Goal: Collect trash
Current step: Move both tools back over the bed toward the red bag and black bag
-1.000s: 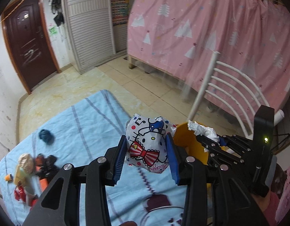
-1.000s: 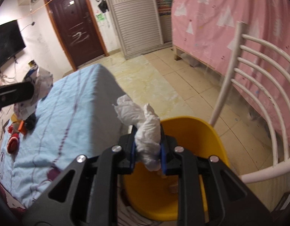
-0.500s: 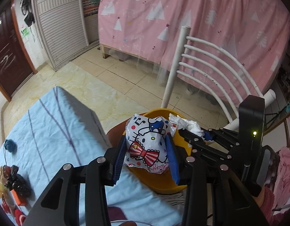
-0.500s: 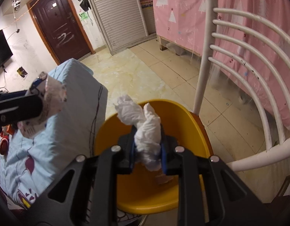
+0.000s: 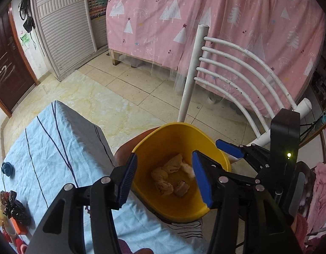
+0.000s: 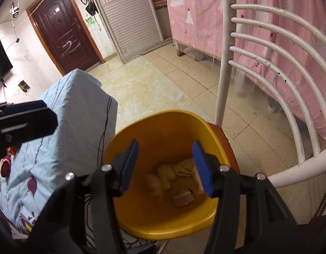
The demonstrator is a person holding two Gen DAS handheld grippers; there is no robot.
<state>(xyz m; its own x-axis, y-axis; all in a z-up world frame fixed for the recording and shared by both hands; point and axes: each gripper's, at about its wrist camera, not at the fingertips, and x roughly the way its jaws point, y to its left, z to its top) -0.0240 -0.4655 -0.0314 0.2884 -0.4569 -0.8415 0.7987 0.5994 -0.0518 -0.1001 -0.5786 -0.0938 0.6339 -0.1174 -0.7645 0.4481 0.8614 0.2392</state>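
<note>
A yellow bin [image 5: 163, 133] stands on a chair seat beside the bed; it also shows in the right wrist view [image 6: 158, 122]. Crumpled trash [image 5: 167, 175] lies at its bottom, seen too in the right wrist view [image 6: 173, 177]. My left gripper [image 5: 164, 177] is open and empty above the bin. My right gripper [image 6: 165, 165] is open and empty above the bin as well. The right gripper's blue pads [image 5: 228, 148] show at the bin's right rim in the left wrist view. The left gripper's arm [image 6: 23, 124] shows at the left of the right wrist view.
A bed with a light blue striped sheet [image 5: 57, 152] lies left of the bin. More small items [image 5: 12, 207] and a blue ball [image 5: 7, 168] lie on it. A white chair back [image 5: 237, 72] rises behind the bin. A pink curtain [image 5: 226, 17] hangs beyond.
Both grippers have opened over the bin. The Hello Kitty bag has left my left gripper and the white tissue has left my right gripper.
</note>
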